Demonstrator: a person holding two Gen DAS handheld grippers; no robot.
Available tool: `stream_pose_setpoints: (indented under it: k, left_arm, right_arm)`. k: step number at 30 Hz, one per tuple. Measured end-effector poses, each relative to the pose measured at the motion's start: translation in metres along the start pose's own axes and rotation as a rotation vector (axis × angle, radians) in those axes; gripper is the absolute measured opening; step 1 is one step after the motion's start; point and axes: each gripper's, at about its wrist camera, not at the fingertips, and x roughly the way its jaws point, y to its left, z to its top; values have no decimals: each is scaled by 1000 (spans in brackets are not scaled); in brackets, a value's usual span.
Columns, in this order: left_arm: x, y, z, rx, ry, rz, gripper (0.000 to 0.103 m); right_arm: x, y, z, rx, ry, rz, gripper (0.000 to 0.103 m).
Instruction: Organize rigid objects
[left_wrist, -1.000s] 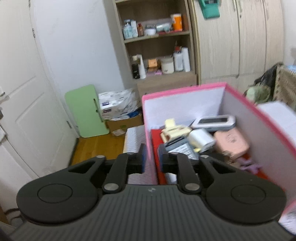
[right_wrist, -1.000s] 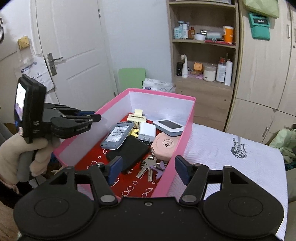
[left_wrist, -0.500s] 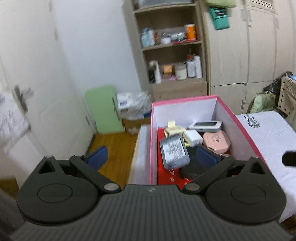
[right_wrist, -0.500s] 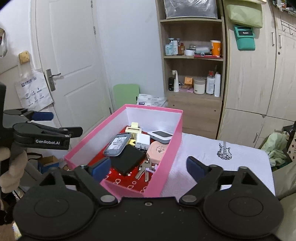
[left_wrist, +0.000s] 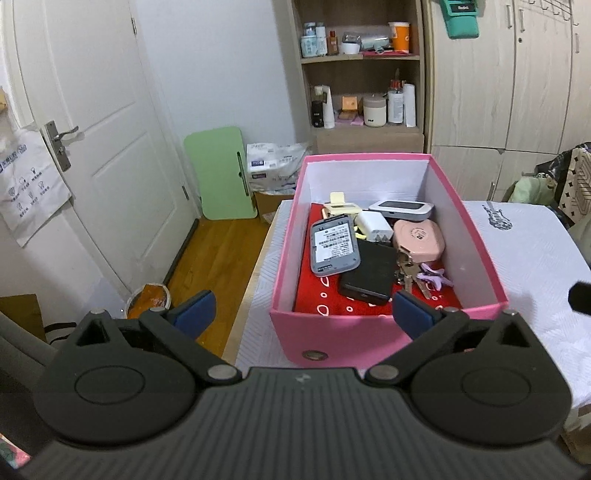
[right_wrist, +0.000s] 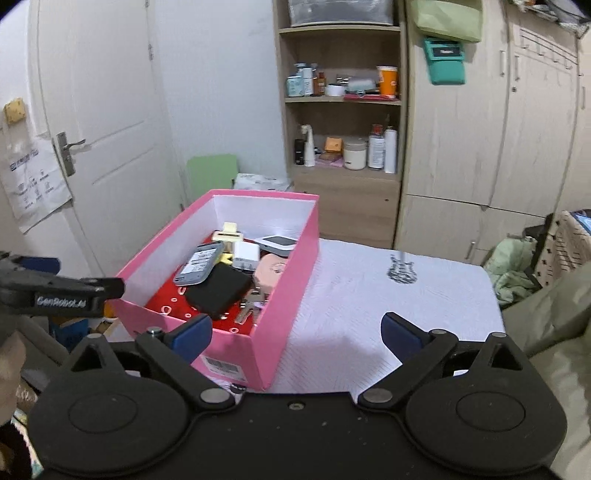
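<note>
Since a second ago the left gripper (left_wrist: 301, 308) has let go of the pink box's (left_wrist: 334, 334) left wall and backed off; its jaws now stand wide apart and empty. The box sits at the tabletop's (right_wrist: 369, 291) left edge, holding a grey phone (left_wrist: 333, 244), black case (left_wrist: 369, 271), keys (left_wrist: 406, 269) and other items; the sorting appears finished. The right gripper (right_wrist: 297, 334), also wide open and empty, hovers level over the tabletop's near edge, just beside the box

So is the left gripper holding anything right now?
No, the left gripper is wide open and empty in front of the pink box.
</note>
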Motion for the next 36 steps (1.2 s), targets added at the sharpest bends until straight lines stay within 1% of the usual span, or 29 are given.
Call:
stream_pose_setpoints:
  k: [3, 7, 11, 18, 23, 27, 33, 36]
  left_arm:
    - [-1, -8, -7, 6, -1, -18, 103]
    - [2, -15, -17, 5, 9, -20, 103]
    - [7, -14, -24, -18, 21, -17, 103]
    - [11, -10, -29, -26, 26, 9, 103]
    - [9, -11, -31, -21, 21, 0, 103]
    - [6, -12, -33, -20, 9, -26, 103]
    - [6, -17, -35, -12, 14, -42, 103]
    - [6, -17, -37, -21, 20, -46, 103]
  right_arm:
    - [-2, -1, -6, 2, 3, -52, 100]
    - [1, -5, -13, 44, 21, -34, 100]
    - [2, -4, -19, 60, 22, -48, 100]
    - [2, -6, -23, 84, 27, -61, 100]
    - [1, -8, -25, 86, 28, -73, 100]
    - [-1, -8, -28, 91, 22, -89, 100]
    - [-7, -5, -31, 83, 5, -130, 100]
    - [-13, -4, -32, 75, -6, -133, 100]
